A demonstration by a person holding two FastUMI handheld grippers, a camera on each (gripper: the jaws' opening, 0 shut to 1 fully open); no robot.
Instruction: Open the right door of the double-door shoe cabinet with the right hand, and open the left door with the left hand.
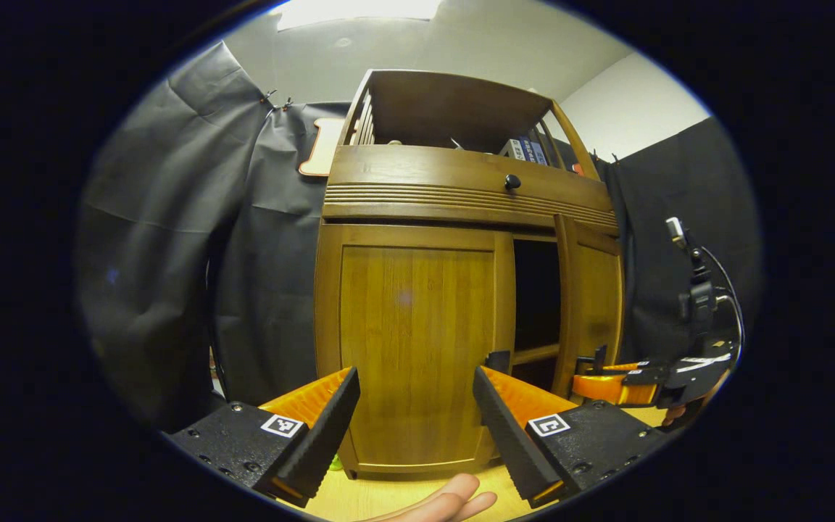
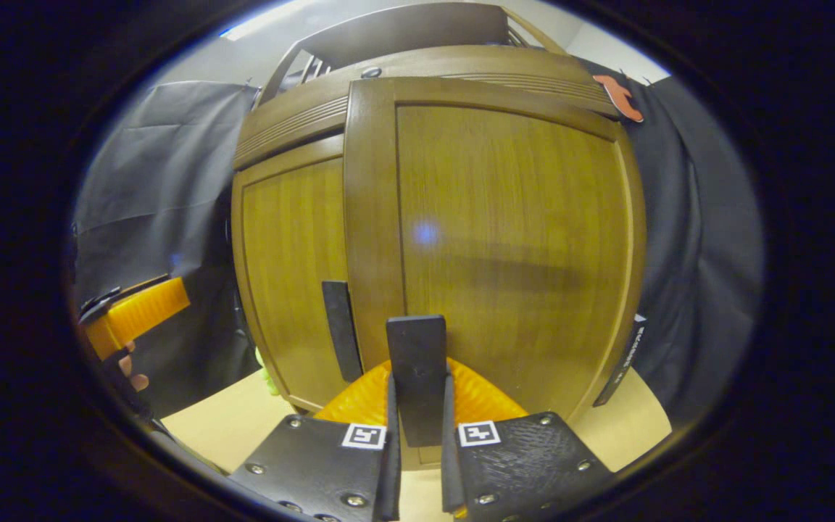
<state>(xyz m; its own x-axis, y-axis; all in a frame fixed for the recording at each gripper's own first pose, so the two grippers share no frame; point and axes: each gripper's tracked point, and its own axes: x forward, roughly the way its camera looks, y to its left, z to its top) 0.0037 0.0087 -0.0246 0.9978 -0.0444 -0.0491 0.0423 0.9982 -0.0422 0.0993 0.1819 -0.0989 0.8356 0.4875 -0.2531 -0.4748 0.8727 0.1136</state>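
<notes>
My right gripper (image 2: 417,435) clamped the flat dark handle (image 2: 417,362) of the brown wooden right door (image 2: 512,239), stiff and hinged. My left gripper (image 1: 417,420) hung released before the shut left door (image 1: 414,341).

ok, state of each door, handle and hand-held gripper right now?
Right wooden cabinet door: swung partly open.
Left wooden cabinet door: closed.
Flat dark right door handle: clamped.
Flat dark left door handle: untouched.
Right hand-held gripper: shut on the handle.
Left hand-held gripper: open, short of the door.
</notes>
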